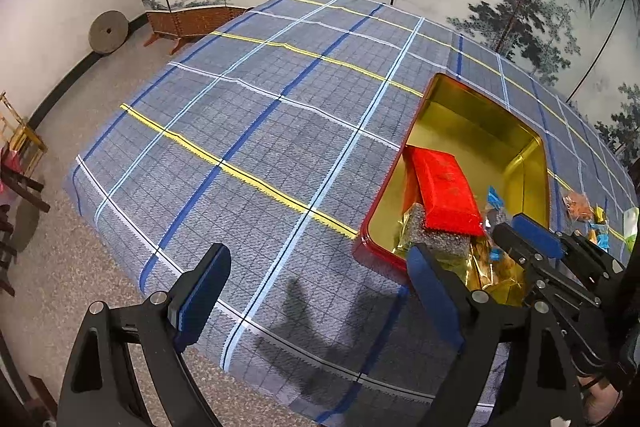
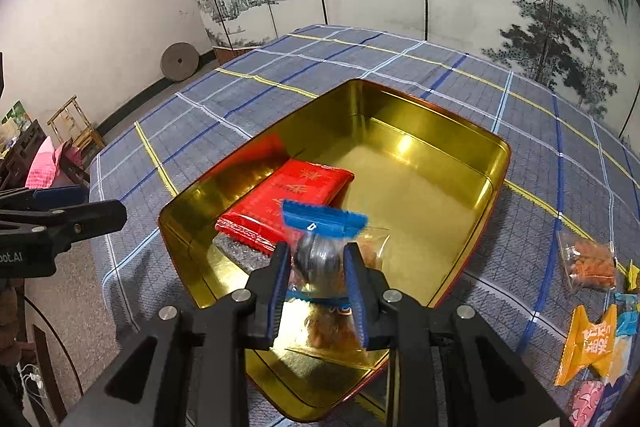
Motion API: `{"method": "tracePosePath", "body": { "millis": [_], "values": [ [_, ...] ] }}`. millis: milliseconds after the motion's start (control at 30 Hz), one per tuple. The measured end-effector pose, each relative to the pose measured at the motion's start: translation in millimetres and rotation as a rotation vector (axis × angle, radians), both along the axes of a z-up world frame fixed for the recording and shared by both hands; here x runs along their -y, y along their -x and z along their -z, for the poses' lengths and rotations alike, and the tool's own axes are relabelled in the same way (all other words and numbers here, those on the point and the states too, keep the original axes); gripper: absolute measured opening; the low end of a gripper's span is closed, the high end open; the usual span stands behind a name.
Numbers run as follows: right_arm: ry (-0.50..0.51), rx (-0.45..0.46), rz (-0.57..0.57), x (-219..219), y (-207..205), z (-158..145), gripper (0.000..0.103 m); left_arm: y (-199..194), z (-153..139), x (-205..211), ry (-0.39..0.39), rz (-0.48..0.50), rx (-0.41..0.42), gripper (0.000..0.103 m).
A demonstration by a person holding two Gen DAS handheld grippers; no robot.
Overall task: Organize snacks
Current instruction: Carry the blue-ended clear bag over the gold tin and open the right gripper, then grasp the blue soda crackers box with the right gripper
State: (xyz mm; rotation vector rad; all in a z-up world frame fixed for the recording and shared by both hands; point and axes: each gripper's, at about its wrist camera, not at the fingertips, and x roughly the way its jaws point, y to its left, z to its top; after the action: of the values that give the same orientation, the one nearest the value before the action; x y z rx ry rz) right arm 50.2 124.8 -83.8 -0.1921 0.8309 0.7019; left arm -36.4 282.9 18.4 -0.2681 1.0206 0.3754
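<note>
So far the red packet (image 2: 286, 201) is lying in the gold tin (image 2: 472, 151). The right hand-held gripper (image 2: 318, 281) is pinching a blue-topped snack bag (image 2: 326, 227) over it, the left hand-held gripper (image 1: 316, 291) is hanging wide open and empty, and more snacks (image 2: 592, 261) are waiting on the desk (image 2: 240, 99).

left gripper (image 1: 320, 307): jaws wide, empty | right gripper (image 2: 318, 291): apparently clamped, tilted down
</note>
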Motion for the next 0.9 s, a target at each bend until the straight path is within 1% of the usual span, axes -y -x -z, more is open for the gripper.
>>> {"method": "tracePosePath", "body": {
  "millis": [67,167,333,433,567,667,767,833,900],
  "values": [
    [-0.014,-0.005,0.003,4,0,-2,0.029,-1,-1,3,0.002,0.008,0.003,0.088],
    [-0.057,-0.005,0.006,16,4,-11,0.035,-3,-2,11,0.005,0.025,0.007,0.088],
    [-0.087,0.020,0.054,49,10,-25,0.036,-11,-4,36,0.004,0.088,0.012,0.088],
    [-0.077,0.048,0.124,86,10,-31,0.036,-17,-5,54,0.002,0.136,0.015,0.088],
    [-0.051,0.058,0.230,143,5,-30,0.037,-24,-6,84,-0.002,0.203,0.012,0.088],
    [-0.022,0.050,0.334,192,-1,-25,0.041,-30,-7,105,-0.004,0.249,0.010,0.088],
    [-0.013,0.031,0.418,229,-6,-19,0.044,-36,-7,127,-0.011,0.295,0.004,0.088],
    [0.008,0.016,0.459,248,-10,-13,0.045,-37,-6,138,-0.014,0.317,0.000,0.088],
    [0.037,0.003,0.477,262,-11,-5,0.047,-40,-5,152,-0.018,0.343,-0.011,0.088]
  ]
}}
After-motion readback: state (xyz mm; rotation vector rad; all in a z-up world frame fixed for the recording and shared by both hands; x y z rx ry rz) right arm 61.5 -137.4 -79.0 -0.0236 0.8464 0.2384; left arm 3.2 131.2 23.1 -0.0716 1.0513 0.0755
